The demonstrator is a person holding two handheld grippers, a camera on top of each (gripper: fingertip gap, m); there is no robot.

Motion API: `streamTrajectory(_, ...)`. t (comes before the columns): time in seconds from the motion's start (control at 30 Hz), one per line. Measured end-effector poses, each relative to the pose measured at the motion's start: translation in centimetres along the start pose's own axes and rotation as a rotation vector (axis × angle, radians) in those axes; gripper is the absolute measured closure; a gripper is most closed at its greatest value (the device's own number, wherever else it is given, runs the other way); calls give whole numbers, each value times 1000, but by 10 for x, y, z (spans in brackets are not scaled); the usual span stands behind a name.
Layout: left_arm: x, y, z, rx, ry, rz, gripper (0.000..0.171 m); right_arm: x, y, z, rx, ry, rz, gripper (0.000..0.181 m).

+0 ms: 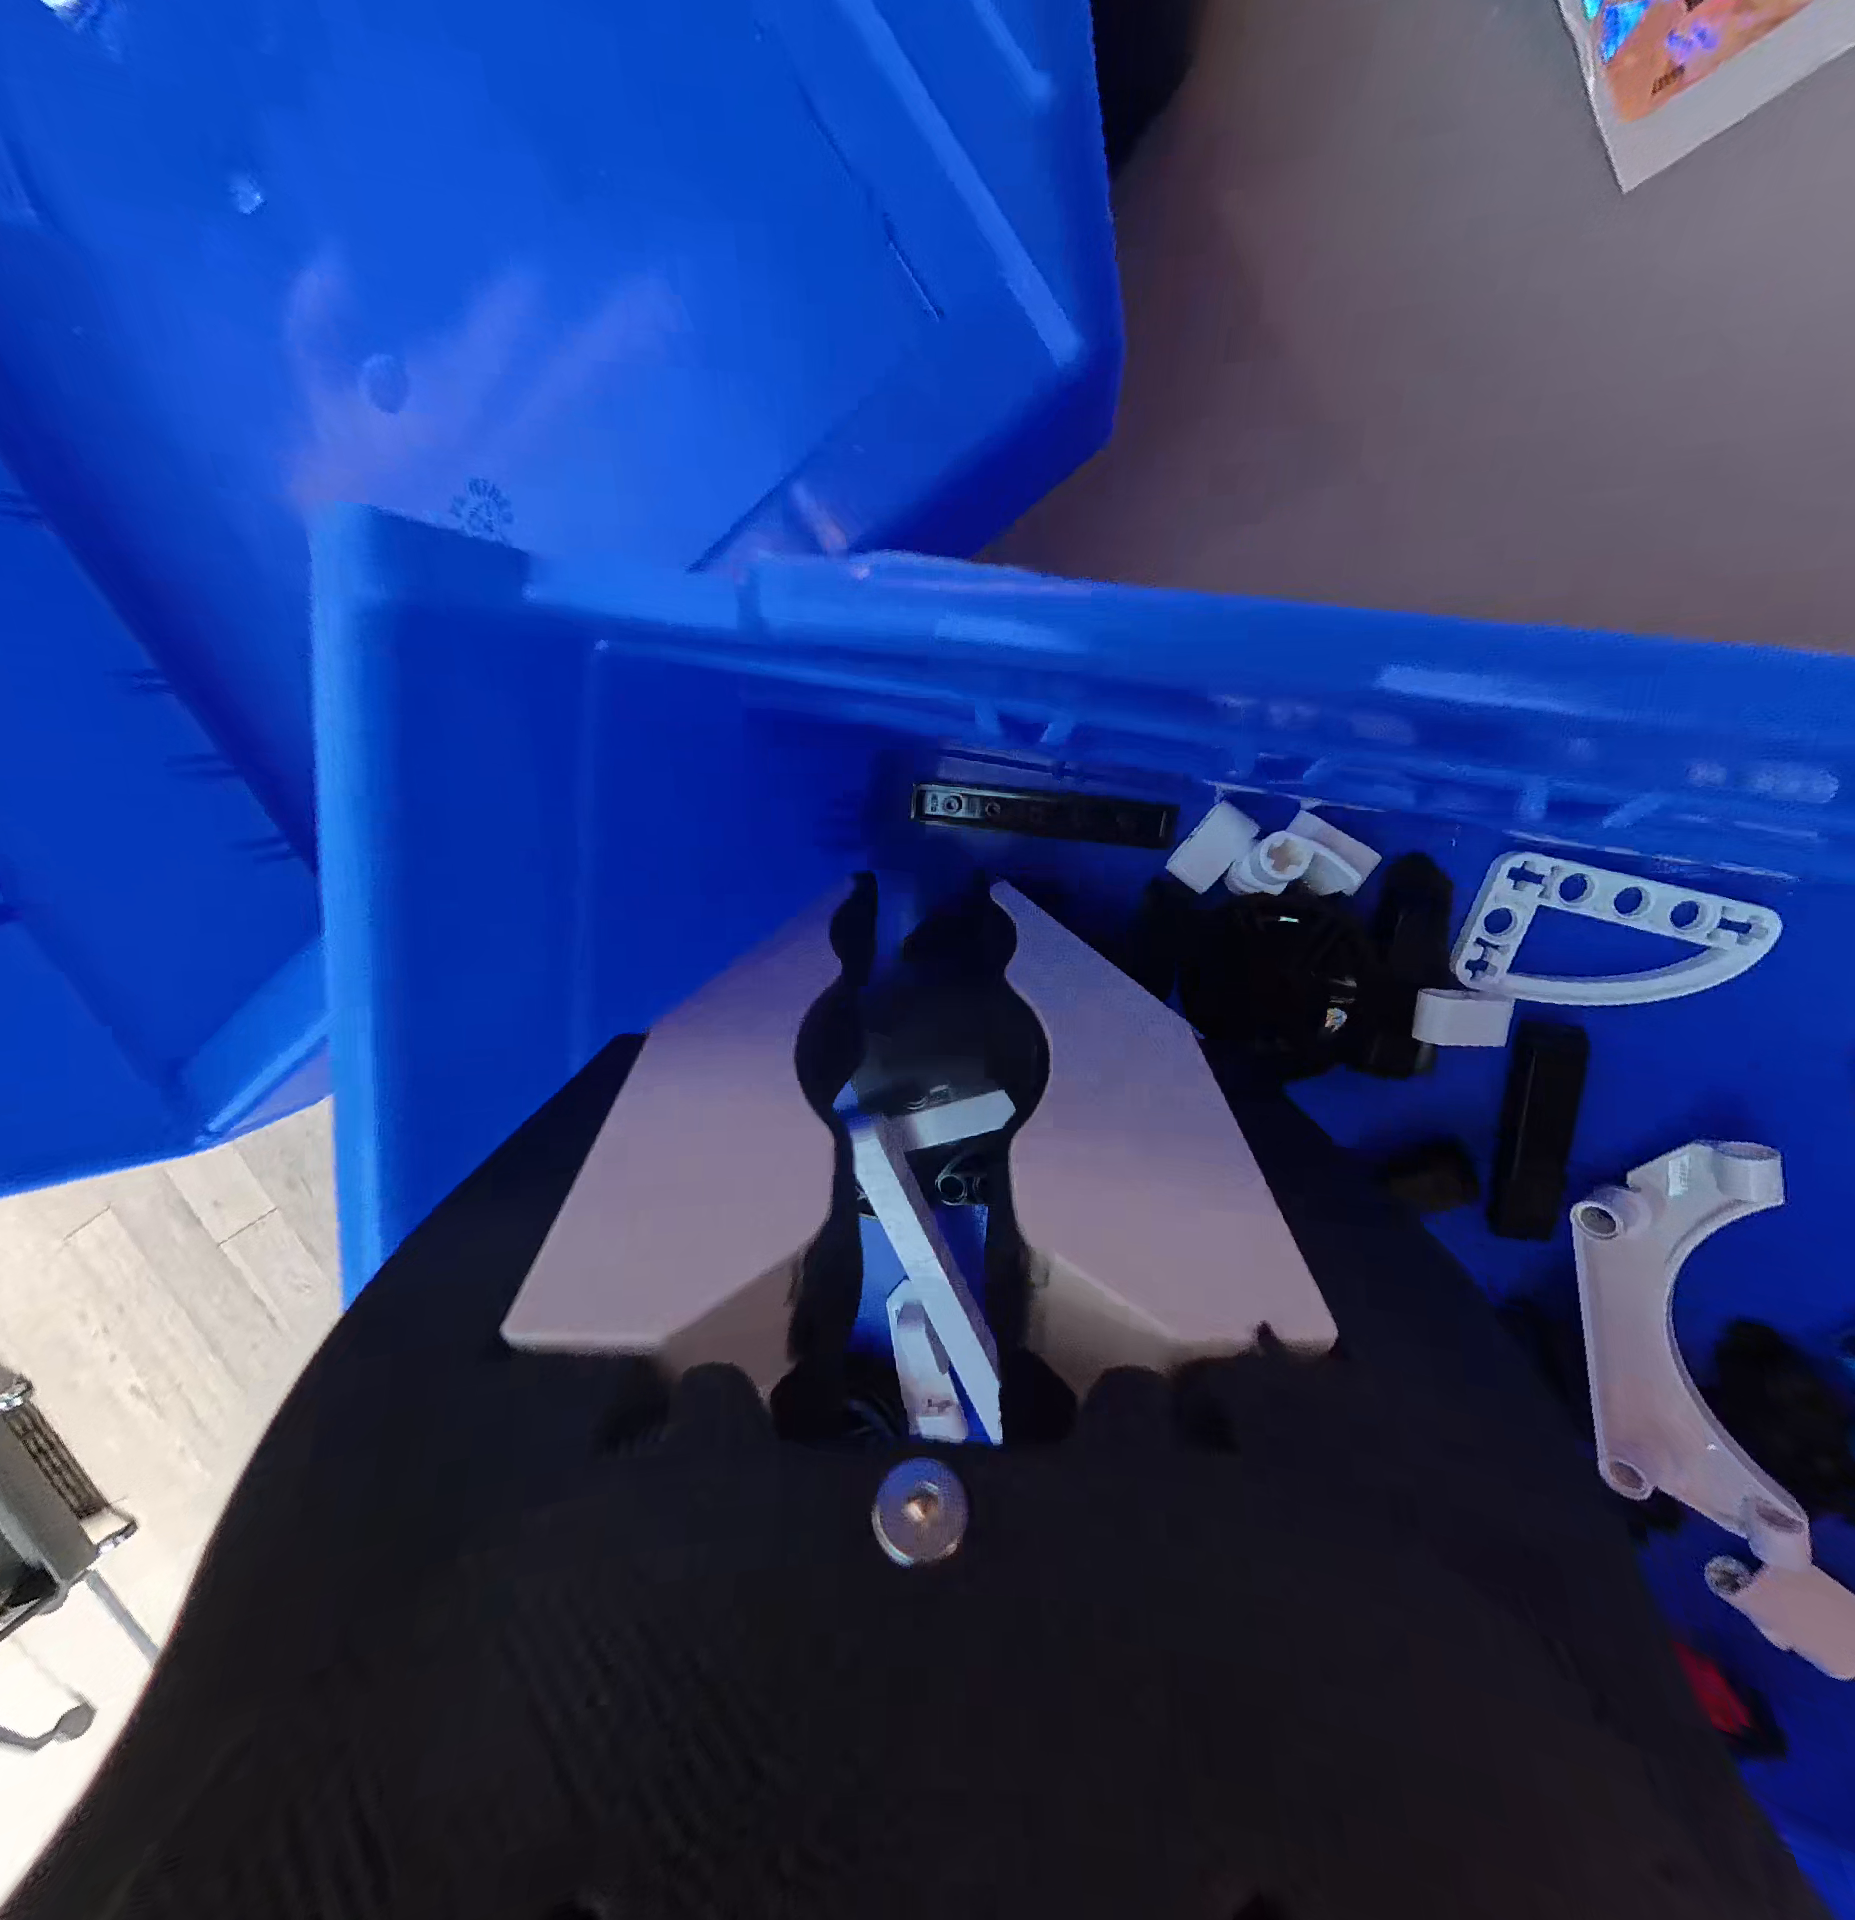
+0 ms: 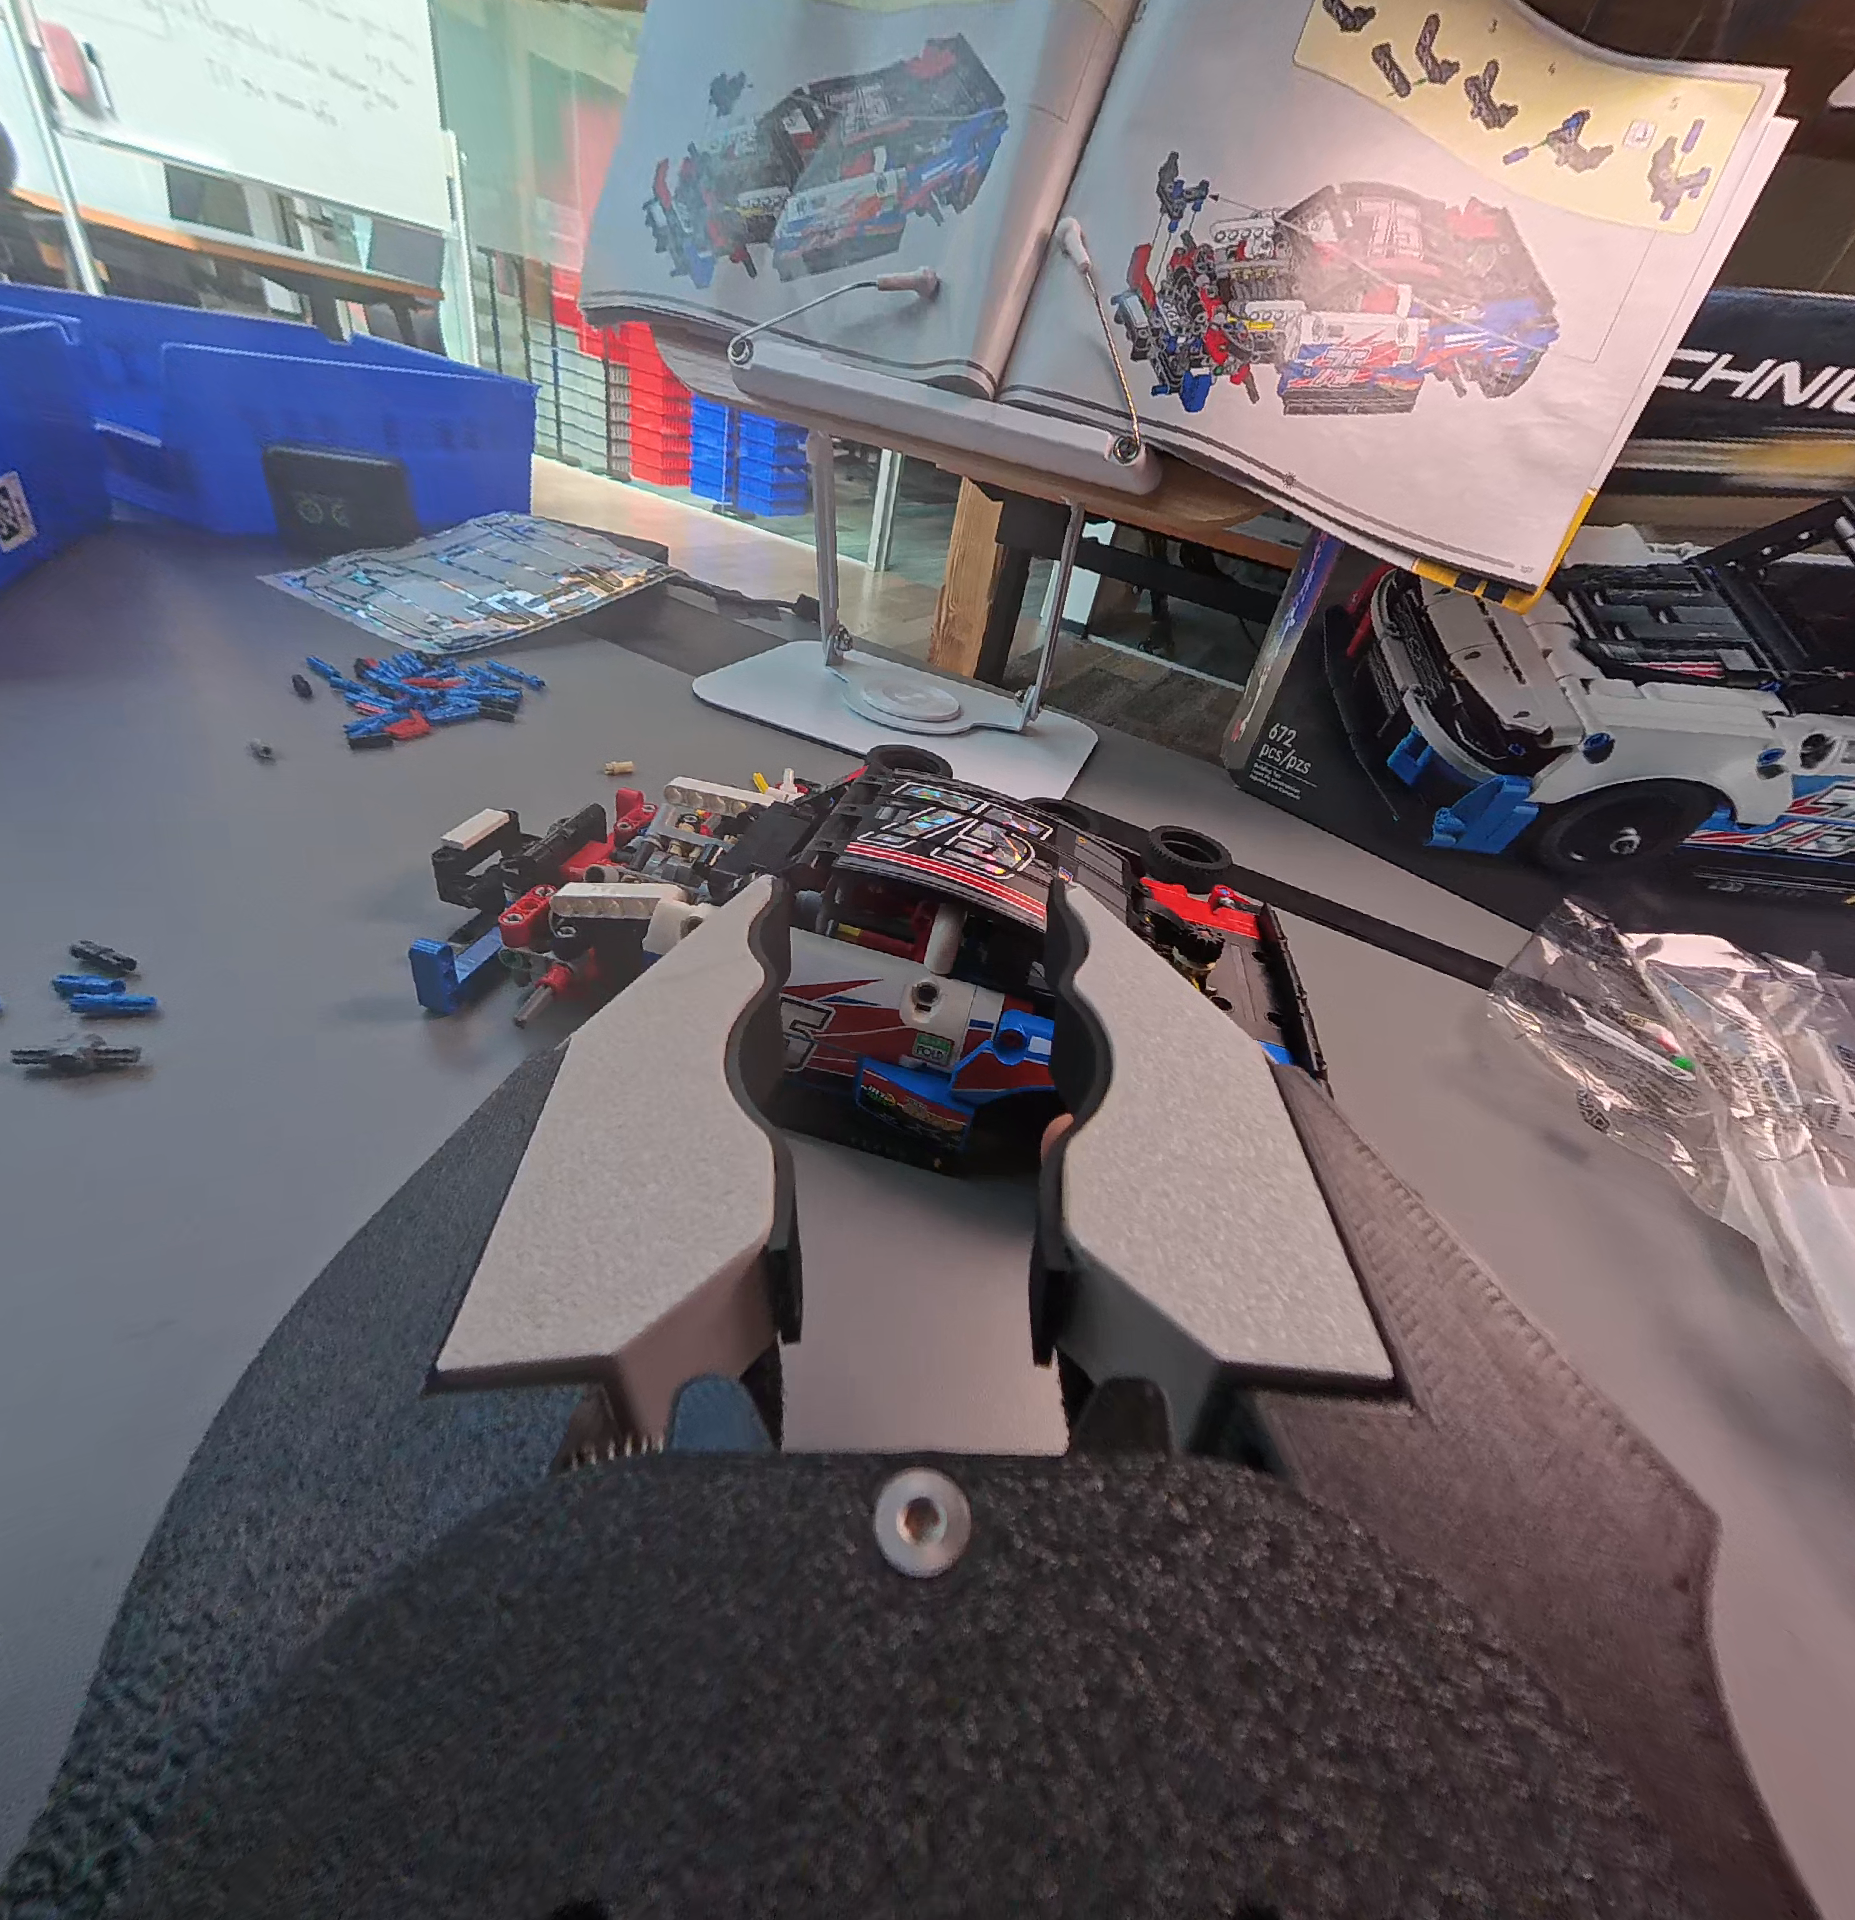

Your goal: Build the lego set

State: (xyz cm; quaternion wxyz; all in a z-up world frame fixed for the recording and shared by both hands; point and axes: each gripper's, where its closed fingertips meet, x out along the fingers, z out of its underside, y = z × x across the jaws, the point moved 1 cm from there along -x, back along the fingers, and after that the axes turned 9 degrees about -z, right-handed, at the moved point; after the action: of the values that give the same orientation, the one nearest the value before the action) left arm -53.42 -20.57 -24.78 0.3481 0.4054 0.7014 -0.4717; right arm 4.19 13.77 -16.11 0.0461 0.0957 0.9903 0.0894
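My left gripper (image 1: 925,899) reaches down into a blue bin (image 1: 1110,644) of loose parts. Its jaws stand a narrow gap apart over a long white panel (image 1: 928,1257) and a dark blurred piece, and nothing is clearly clamped. A white curved arch (image 1: 1671,1340), a white holed beam (image 1: 1619,925) and a black wheel part (image 1: 1276,966) lie to its right. My right gripper (image 2: 921,904) is open and empty, low over the grey table (image 2: 227,1143). The half-built race car (image 2: 933,997) sits just beyond and between its fingertips.
An open instruction book (image 2: 1110,260) on a stand, the set's box (image 2: 1577,748) and clear bags (image 2: 1733,1039) are behind and right. Loose pins (image 2: 424,696), a sticker sheet (image 2: 466,582) and blue bins (image 2: 279,416) are at left. A second bin (image 1: 487,312) tilts beside the first. One gripper's finger ends stand about 70 cm off the other's. The right gripper is farther from the white curved arch (image 1: 1671,1340), some 55 cm, than the left, some 15 cm.
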Motion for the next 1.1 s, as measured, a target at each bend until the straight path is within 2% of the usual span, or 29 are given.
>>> streamTrajectory(0.3,-7,7,9,152,-13,46,150,3,1,2,17,-1,-9,135)
streamTrajectory(0.5,-15,13,28,164,-45,101,151,2,3,2,23,-1,-5,135)
streamTrajectory(0.73,-27,26,47,151,-70,176,142,3,2,2,23,-2,-12,135)
streamTrajectory(0.87,-33,36,50,166,-76,233,136,3,1,2,22,-1,-14,135)
streamTrajectory(0.97,-37,40,51,162,-80,265,138,3,1,2,23,-1,-15,135)
streamTrajectory(1.1,-35,38,58,173,-120,249,134,3,1,2,25,-2,-18,135)
